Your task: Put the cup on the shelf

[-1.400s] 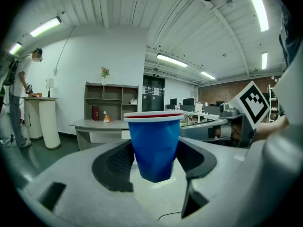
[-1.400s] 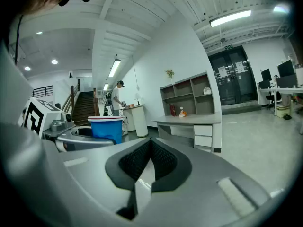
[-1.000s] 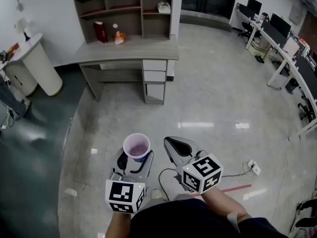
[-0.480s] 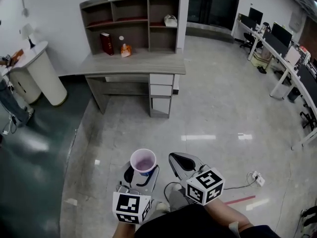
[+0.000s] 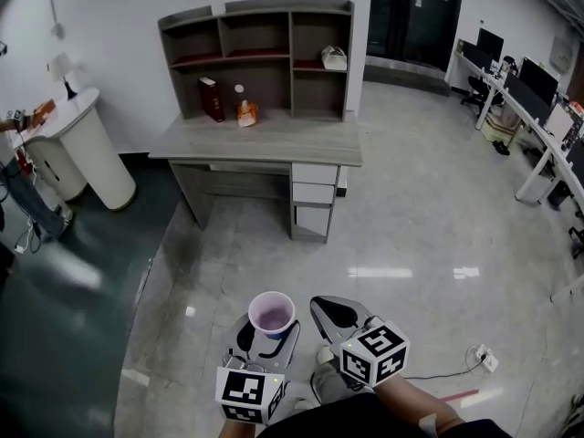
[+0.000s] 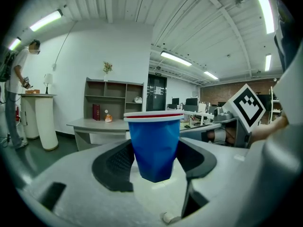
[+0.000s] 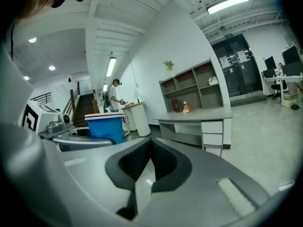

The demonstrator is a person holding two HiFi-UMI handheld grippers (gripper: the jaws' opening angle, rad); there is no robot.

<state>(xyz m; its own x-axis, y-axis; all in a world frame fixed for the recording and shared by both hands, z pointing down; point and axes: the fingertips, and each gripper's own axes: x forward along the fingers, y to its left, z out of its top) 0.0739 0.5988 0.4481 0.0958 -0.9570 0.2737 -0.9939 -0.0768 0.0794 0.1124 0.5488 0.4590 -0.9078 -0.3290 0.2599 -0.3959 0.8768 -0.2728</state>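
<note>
As seen from the head view, cup [image 5: 272, 314]: upright, pale inside, clasped by left gripper [image 5: 268, 334] low in the frame, over glossy floor [image 5: 411, 217], well apart from desk [image 5: 265, 140].
Head view, right gripper [image 5: 334, 314]: jaws pressed together, empty, just beside cup.
Head view, shelf [image 5: 265, 57]: stood on desk; red book [image 5: 212, 99] and small orange item [image 5: 245, 109] at its foot.
Left gripper view, cup [image 6: 155, 145]: blue, white rim, clamped at its lower half between dark pads [image 6: 118, 162], rim level.
Left gripper view, shelf [image 6: 113, 96]: far behind cup, left of it.
Right gripper view, right gripper [image 7: 150, 157]: clenched, pads met, nothing between.
Right gripper view, cup [image 7: 105, 126]: off to the left, held.
Right gripper view, person [image 7: 113, 96]: stood by white counter [image 7: 137, 117], beyond cup.
</note>
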